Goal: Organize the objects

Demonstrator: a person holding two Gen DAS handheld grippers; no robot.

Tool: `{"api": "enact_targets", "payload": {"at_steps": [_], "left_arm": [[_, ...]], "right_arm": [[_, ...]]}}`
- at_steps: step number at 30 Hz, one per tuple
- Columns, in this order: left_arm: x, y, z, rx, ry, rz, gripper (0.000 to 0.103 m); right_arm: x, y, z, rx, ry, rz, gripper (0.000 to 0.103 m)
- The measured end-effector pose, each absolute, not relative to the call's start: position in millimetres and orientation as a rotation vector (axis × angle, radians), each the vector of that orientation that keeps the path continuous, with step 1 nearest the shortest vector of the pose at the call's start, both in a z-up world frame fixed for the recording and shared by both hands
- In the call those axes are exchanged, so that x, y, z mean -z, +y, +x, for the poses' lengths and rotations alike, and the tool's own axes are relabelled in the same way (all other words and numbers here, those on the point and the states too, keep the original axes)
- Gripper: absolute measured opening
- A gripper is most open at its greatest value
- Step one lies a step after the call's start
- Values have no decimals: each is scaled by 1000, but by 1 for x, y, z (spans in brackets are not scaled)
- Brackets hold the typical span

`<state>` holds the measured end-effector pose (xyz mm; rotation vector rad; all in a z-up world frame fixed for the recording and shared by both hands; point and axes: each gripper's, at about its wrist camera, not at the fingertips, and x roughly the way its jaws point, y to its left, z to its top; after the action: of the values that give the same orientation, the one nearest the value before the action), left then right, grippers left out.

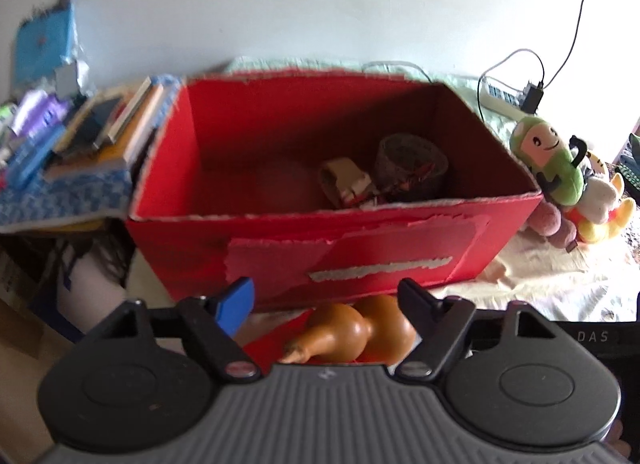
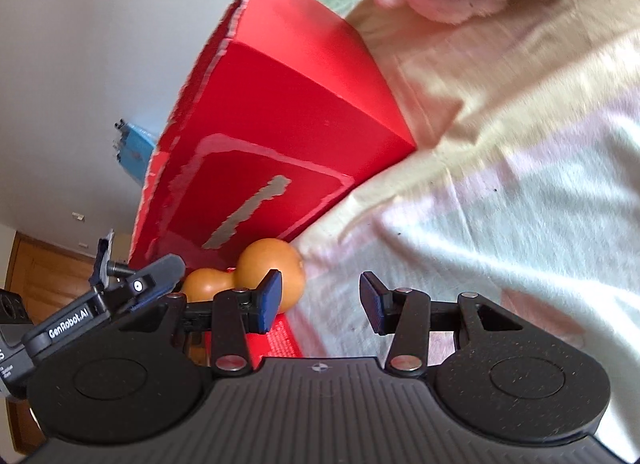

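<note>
"GenRobot.AI" on left gripper (image 2: 160, 276), "DAS" lettering (image 1: 593, 337), red box (image 1: 320, 192)

gourd (image 1: 352, 330): smooth tan-orange, two-lobed with a narrow neck and short stem; lies on its side on the bed, just in front of the red box, partly over a flat red sheet (image 2: 280, 338).
red box (image 1: 320, 192): open-topped cardboard, torn edges, peeled label with a grey strip on its front; stands upright on the bed.
box contents: a roll of tape (image 1: 412, 162) and a small crumpled white-and-brown item (image 1: 346, 184), both at the right of the floor; the left is bare.
</note>
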<state>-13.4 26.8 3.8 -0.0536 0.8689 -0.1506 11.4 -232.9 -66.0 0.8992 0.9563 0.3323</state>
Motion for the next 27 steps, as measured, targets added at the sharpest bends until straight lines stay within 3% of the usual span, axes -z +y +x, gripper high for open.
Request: {"api": "enact_targets", "payload": {"at_steps": [13, 27], "left_arm": [[17, -6, -37, 427, 987, -118, 73], [41, -51, -39, 480, 1089, -34, 80]], "right_arm": [[66, -247, 9, -269, 953, 911, 47], [70, -239, 12, -502, 1062, 857, 47]]}}
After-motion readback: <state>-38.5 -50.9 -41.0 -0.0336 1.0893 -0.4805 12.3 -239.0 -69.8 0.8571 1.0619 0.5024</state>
